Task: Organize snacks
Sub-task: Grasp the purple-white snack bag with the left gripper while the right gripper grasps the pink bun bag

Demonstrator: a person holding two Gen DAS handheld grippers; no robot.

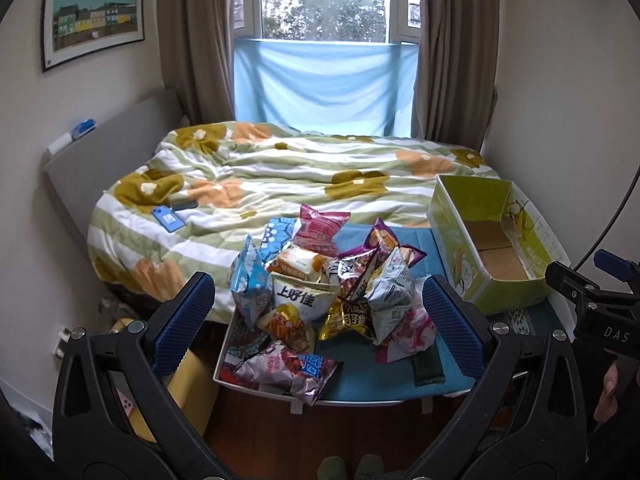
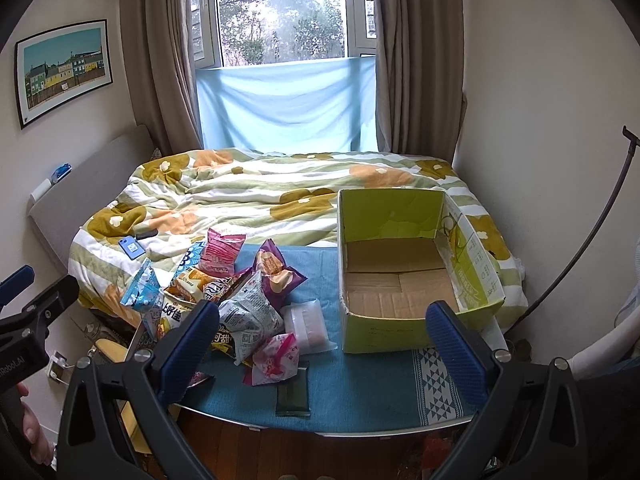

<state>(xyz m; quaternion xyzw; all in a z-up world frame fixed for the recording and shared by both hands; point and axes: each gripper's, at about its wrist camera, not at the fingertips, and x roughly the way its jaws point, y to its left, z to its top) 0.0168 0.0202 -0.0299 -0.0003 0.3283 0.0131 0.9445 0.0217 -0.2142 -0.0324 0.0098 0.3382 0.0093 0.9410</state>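
Snacks [image 1: 320,300] piled ahead of left gripper [image 1: 320,320].

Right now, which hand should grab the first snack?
Left, probably. The left gripper is open and faces the snack pile head-on, while the right gripper, also open, faces the empty green box.

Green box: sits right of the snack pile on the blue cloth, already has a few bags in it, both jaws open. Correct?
Not quite. The green box is empty; the right wrist view shows only its bare cardboard floor. It does sit right of the snack pile on the blue cloth, both jaws open.
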